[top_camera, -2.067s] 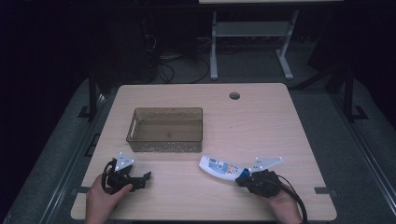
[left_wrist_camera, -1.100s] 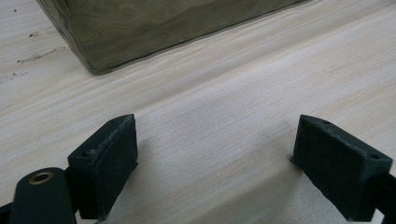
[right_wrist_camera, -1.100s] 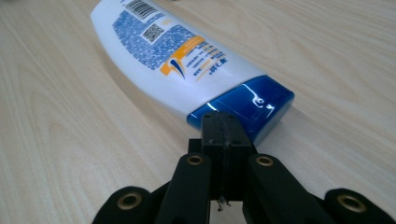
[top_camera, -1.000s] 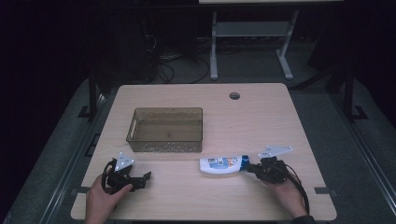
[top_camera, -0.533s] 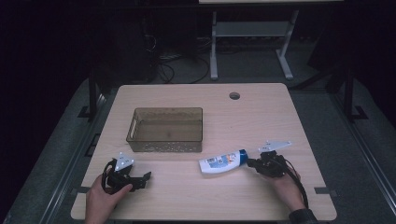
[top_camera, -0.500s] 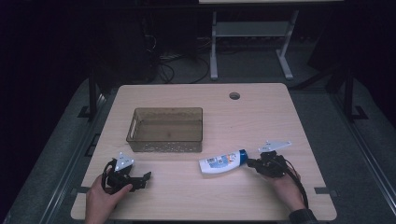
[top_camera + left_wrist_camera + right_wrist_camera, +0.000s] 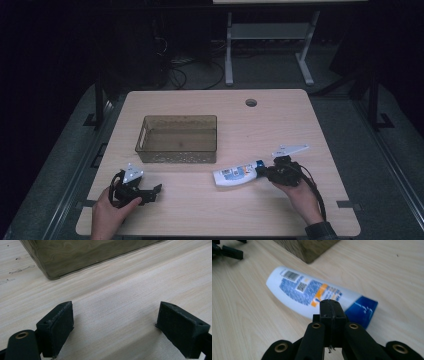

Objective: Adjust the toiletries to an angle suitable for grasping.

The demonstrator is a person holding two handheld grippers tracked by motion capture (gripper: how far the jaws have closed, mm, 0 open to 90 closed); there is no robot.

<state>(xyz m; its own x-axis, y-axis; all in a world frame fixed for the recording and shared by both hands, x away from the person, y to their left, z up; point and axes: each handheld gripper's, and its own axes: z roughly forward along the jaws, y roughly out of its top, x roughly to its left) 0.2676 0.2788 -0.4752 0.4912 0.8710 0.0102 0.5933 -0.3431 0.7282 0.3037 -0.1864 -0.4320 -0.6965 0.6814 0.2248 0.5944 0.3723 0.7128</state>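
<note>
One wooden table with one round hole near its far edge. On it sit one clear brownish bin and one white squeeze bottle with one blue cap, and there are two hand-held grippers, a left gripper and a right gripper, each carried by one hand, so two hands in all, a left hand and a right hand. Each gripper has two black jaws, four jaws altogether, and each bears one grey three-cornered plate, two plates in total.
</note>
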